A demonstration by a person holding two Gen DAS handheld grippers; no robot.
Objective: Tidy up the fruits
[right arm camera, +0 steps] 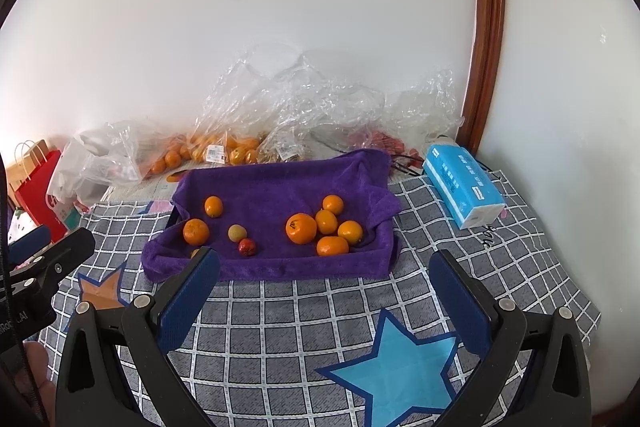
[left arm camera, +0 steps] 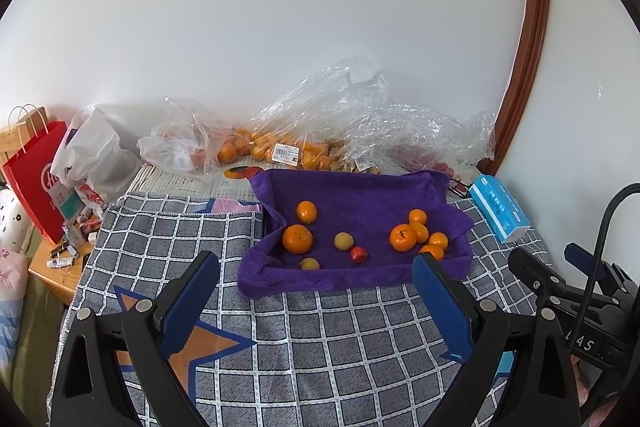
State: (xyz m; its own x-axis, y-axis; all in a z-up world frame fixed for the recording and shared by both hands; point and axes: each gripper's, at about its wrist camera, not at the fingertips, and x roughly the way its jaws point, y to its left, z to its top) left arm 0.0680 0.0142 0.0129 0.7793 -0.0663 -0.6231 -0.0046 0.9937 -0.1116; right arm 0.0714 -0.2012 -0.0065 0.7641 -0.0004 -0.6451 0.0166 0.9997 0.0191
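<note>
The left gripper [left arm camera: 316,267] is held wide open and empty over the checked grey cloth [left arm camera: 280,327]. Ahead, orange and red fruits [right arm camera: 301,227] are spread on the purple towel-lined tray [right arm camera: 280,179]. The right gripper [right arm camera: 326,263] is likewise spread, nothing held.

I see open checked cloth [right arm camera: 280,327] between me and the purple towel-lined tray [right arm camera: 280,267], so the front approach is free. Behind the tray, crinkled plastic bags [left arm camera: 320,115] crowd the wall. A blue tissue pack [right arm camera: 462,185] flanks its right; a red paper bag [left arm camera: 34,175] stands well left.
</note>
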